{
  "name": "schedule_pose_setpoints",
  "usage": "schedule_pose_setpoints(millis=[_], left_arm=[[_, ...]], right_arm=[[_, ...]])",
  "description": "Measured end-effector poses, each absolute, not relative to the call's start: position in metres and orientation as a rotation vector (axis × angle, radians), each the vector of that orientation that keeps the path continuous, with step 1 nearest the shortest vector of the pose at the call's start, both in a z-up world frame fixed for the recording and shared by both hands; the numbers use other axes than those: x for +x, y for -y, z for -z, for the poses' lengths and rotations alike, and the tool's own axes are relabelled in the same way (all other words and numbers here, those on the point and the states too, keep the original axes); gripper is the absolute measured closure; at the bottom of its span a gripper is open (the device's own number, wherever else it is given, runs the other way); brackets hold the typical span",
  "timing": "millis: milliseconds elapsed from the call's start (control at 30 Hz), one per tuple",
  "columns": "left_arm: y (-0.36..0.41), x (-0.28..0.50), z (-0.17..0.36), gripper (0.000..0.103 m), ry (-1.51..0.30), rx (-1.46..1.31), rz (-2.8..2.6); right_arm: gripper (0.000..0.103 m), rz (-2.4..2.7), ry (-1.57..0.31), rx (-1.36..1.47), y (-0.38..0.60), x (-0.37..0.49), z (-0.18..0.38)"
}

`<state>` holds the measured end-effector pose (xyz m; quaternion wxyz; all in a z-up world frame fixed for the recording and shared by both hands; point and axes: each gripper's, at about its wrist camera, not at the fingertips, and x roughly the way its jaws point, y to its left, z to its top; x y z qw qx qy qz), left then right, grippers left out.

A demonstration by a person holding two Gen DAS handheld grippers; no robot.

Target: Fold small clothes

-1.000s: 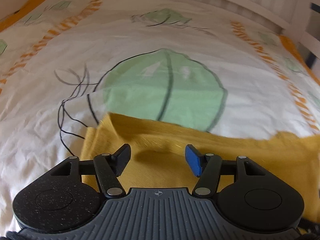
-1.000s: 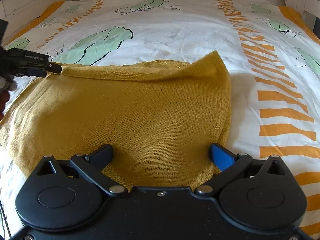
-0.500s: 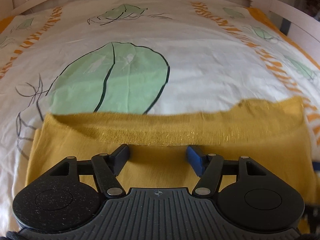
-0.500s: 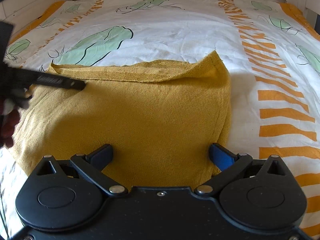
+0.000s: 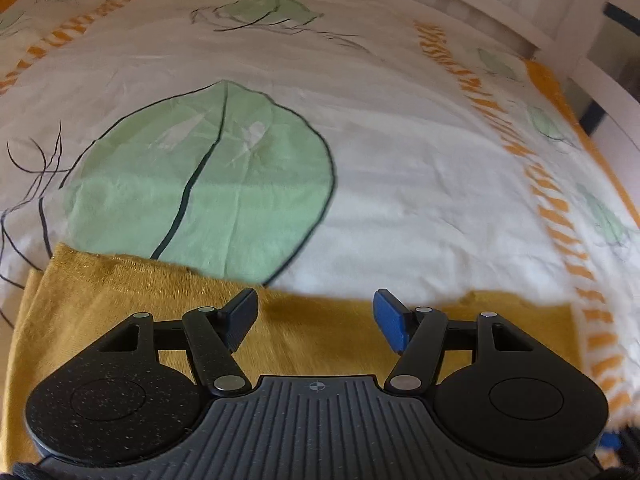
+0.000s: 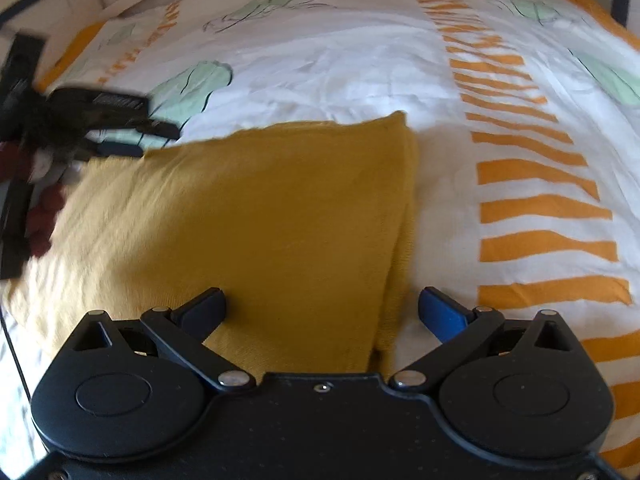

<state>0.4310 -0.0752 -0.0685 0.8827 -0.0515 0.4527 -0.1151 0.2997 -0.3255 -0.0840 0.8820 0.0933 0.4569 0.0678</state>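
A mustard-yellow knit garment (image 6: pixel 260 216) lies folded flat on the bed, its folded edge on the right. It also shows in the left wrist view (image 5: pixel 120 304) under my fingers. My left gripper (image 5: pixel 316 316) is open and empty just above the garment's far edge. In the right wrist view the left gripper (image 6: pixel 120 128) appears blurred at the garment's far left corner. My right gripper (image 6: pixel 320 308) is open and empty, hovering over the garment's near right edge.
The bed cover (image 5: pixel 400 160) is white with green leaf prints and orange stripes (image 6: pixel 540 200). A white bed rail (image 5: pixel 560 32) runs along the far side and right. Bare cover lies beyond and right of the garment.
The left gripper has moved off the garment's far edge toward the far left corner. The right gripper has lifted and tilted. The garment's far edge now lies flat.
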Motion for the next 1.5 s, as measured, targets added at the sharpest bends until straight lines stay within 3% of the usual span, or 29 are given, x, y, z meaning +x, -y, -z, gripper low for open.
schedule_pose_setpoints(millis=[467,1000,1500], left_arm=[[0.102,0.278,0.079,0.04,-0.881,0.135,0.406],[0.196,0.22,0.098,0.038,-0.8,0.29,0.474],[0.174,0.208,0.09,0.039,-0.86,0.192,0.587]], right_arm=[[0.0,-0.146,-1.003,0.187,0.364,0.293,0.067],[0.0,-0.102,-0.938,0.275,0.388,0.29,0.057],[0.0,-0.079,-0.945,0.219,0.38,0.29,0.059]])
